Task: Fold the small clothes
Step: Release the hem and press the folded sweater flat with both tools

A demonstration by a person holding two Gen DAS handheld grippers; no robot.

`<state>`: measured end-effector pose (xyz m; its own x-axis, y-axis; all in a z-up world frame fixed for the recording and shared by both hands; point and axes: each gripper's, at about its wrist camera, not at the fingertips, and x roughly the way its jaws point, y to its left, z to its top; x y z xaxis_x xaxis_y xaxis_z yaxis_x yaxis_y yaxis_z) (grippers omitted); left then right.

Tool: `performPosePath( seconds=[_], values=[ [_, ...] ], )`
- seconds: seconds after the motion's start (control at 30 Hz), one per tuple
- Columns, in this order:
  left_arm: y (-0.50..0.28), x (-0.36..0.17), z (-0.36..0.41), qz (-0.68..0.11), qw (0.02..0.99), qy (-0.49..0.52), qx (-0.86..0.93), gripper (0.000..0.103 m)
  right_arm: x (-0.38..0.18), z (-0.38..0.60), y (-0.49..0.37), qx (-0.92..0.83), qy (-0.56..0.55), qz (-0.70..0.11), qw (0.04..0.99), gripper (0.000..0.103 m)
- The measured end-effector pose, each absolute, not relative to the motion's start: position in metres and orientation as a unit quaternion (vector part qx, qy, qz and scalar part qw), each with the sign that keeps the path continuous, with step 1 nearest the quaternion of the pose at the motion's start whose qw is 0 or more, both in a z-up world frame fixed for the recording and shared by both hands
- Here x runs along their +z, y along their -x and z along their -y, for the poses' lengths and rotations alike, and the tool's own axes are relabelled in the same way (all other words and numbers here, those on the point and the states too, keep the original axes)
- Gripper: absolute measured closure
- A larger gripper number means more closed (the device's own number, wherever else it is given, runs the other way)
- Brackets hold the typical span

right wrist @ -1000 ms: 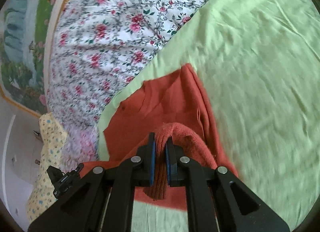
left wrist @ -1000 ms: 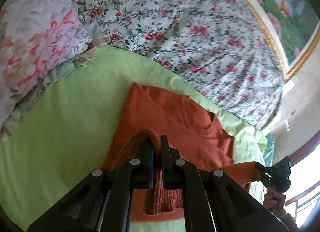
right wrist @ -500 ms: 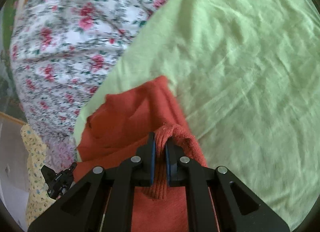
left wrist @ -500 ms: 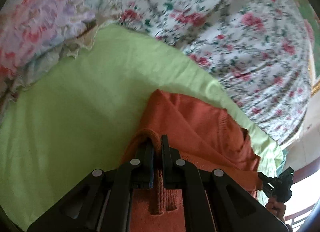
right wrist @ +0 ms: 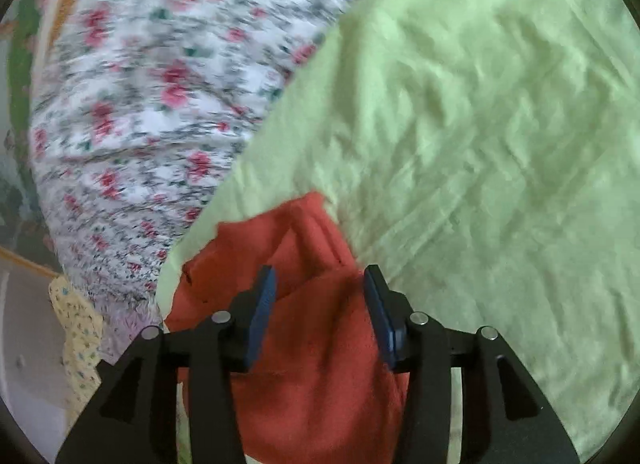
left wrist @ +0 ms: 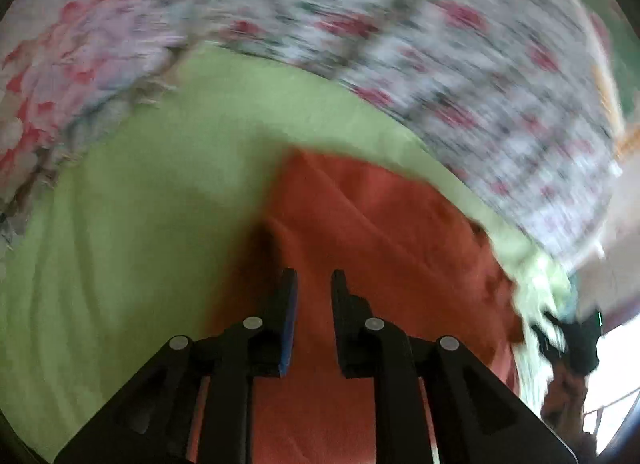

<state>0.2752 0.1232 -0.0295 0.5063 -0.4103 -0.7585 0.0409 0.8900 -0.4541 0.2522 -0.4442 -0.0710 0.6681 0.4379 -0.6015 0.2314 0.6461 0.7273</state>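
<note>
An orange-red knit garment (left wrist: 384, 232) lies folded over on a light green sheet (left wrist: 132, 232). My left gripper (left wrist: 314, 284) is open just above the garment, with nothing between its jaws. In the right wrist view the same garment (right wrist: 320, 328) lies on the green sheet (right wrist: 480, 135), and my right gripper (right wrist: 320, 284) is open wide over it, empty. The right gripper also shows in the left wrist view (left wrist: 576, 340) at the far right edge. Both views are motion-blurred.
A floral bedspread (left wrist: 440, 47) covers the bed beyond the green sheet, and also shows in the right wrist view (right wrist: 152, 75). A pink-flowered pillow (left wrist: 52, 63) lies at the left. A yellow patterned cloth (right wrist: 78, 328) lies at the bed's edge.
Both grippers were shut on the garment's ribbed edge and have opened, letting it drop onto the rest of the garment. Both have moved forward over the bed.
</note>
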Motion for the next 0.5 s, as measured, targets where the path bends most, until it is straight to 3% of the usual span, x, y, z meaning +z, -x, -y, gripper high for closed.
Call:
performPosePath(
  seconds=[0.2,0.4,0.5],
  values=[
    [-0.248,-0.053,-0.034,-0.53,0.807,0.085,-0.245,0.085,-0.057,0.338,-0.244,0.208,-0.261,-0.455,0.825,0.055],
    [-0.284,-0.082,-0.005,-0.568,0.783,0.021,-0.252,0.085,-0.083,0.262,-0.275,0.271,-0.121,-0.537,0.79,0.055],
    [-0.309,-0.074,-0.004,-0.557,0.795,-0.014,-0.24,0.085,-0.088,0.257,-0.295,0.261,-0.057,-0.543,0.796,0.063]
  ],
)
